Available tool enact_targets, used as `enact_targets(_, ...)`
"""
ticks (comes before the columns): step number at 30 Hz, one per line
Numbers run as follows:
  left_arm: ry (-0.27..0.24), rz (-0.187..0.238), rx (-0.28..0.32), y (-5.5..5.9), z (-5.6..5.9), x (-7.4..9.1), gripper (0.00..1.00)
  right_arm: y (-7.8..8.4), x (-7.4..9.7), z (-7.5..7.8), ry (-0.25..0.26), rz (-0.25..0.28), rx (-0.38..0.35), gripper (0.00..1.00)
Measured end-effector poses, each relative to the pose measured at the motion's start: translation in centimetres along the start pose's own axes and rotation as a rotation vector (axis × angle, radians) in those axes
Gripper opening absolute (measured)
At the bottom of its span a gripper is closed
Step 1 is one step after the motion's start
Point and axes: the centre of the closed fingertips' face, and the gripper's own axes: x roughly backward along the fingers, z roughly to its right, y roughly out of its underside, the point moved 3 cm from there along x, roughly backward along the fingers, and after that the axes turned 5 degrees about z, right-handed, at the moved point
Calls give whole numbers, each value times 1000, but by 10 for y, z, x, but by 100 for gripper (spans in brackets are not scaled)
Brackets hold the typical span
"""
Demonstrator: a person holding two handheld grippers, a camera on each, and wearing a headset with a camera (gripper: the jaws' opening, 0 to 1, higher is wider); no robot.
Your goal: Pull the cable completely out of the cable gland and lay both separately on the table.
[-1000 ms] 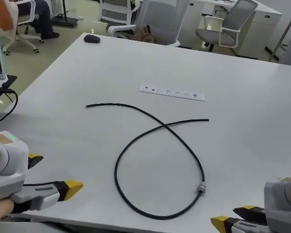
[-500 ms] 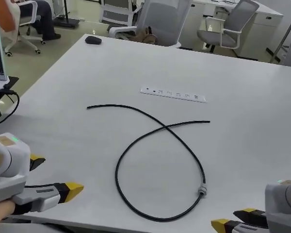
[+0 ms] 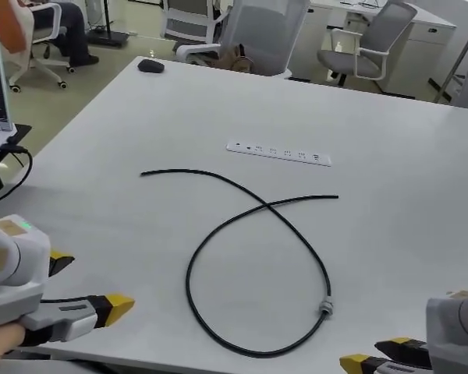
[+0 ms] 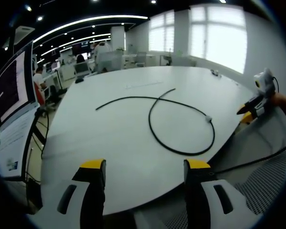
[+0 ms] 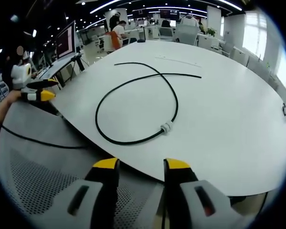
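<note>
One cable (image 3: pixel 188 273), one gland (image 3: pixel 325 309) on it — left tongs (image 3: pixel 92 282), right tongs (image 3: pixel 372 353), both agape.

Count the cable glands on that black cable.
1. The cable gland sits on the near right side of the cable loop, on the table. The whole cable shows, so none seems hidden.
</note>
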Motion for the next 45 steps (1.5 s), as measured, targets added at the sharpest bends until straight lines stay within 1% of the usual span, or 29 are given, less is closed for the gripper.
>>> enact_targets(9,-3,-6,0,1,0,0,67,0,0,0,-3,-1,2,38)
enact_targets(12,-2,-12,0,2,0,0,68,-1,0,1,5,12,1,37)
enact_targets(16,3,-15,1,3,0,-1,68,-1,-1,-1,-9,9,1,37)
enact_targets(17,2,-17,0,3,0,-1,68,-2,-1,-1,-13,16,-3,36)
enact_targets(23,20,-27,-4,4,3,-2,66,-1,-1,-1,-12,12,-9,36)
enact_targets(24,46,-50,4,7,7,-2,61,-1,-1,-1,-13,12,-9,36)
enact_targets(25,58,-56,-4,7,9,-2,57,-1,-1,-1,-13,11,-8,36)
enact_targets(26,61,-52,-16,5,9,-2,53,-1,-1,-1,-12,11,-9,36)
enact_targets(27,67,-45,-29,3,11,-2,52,-2,0,-1,-13,13,-11,36)
enact_targets(30,88,-46,-43,2,14,-3,54,-3,-1,-1,-14,19,-9,36)
enact_targets(32,111,-71,-73,4,18,-3,52,-3,-1,-1,-15,20,-8,36)
enact_targets(33,132,-85,-114,4,21,-3,52,-3,0,-1,-15,22,-9,36)
enact_targets(34,139,-89,-132,3,22,-3,52,-3,0,-1,-16,23,-9,36)
enact_targets(36,170,-115,-191,2,26,-3,51,-3,-1,0,-18,22,-7,36)
enact_targets(37,180,-122,-216,-2,27,-4,51,-3,-1,-1,-19,21,-7,36)
enact_targets(38,188,-121,-226,-5,28,-4,50,-3,-1,-1,-19,22,-6,36)
enact_targets(42,230,-85,-247,-30,34,-11,51,-4,0,-1,-15,28,-11,36)
enact_targets(45,256,-73,-291,-46,40,-21,53,-4,0,-1,-17,34,-12,36)
